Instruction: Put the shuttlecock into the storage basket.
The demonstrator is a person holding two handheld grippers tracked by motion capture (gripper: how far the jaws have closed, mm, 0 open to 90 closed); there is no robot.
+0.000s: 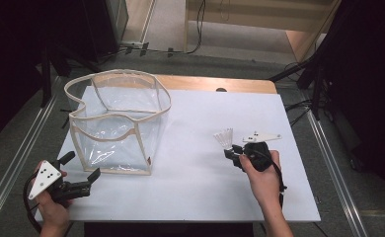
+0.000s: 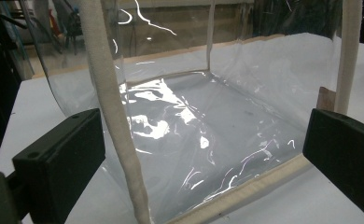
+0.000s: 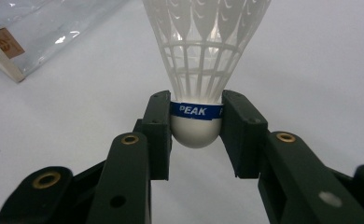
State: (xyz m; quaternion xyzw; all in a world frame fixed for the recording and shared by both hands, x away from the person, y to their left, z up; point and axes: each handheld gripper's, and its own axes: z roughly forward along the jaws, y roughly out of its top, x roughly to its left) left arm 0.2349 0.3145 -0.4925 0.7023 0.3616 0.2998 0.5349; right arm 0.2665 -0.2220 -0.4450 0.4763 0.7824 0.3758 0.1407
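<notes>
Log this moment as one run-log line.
right gripper: shut on shuttlecock | left gripper: open, facing clear bag | table

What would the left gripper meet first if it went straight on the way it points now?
Probably the clear bag: the open left gripper points at its near wall, and the cream corner seam looks nearest, though depth is unclear.

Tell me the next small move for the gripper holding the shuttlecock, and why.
Probably lift the right gripper and carry it toward the clear bag. Its jaws are shut on the shuttlecock at the cork, low over the table, and the bag stands open-topped beside the left gripper.
</notes>
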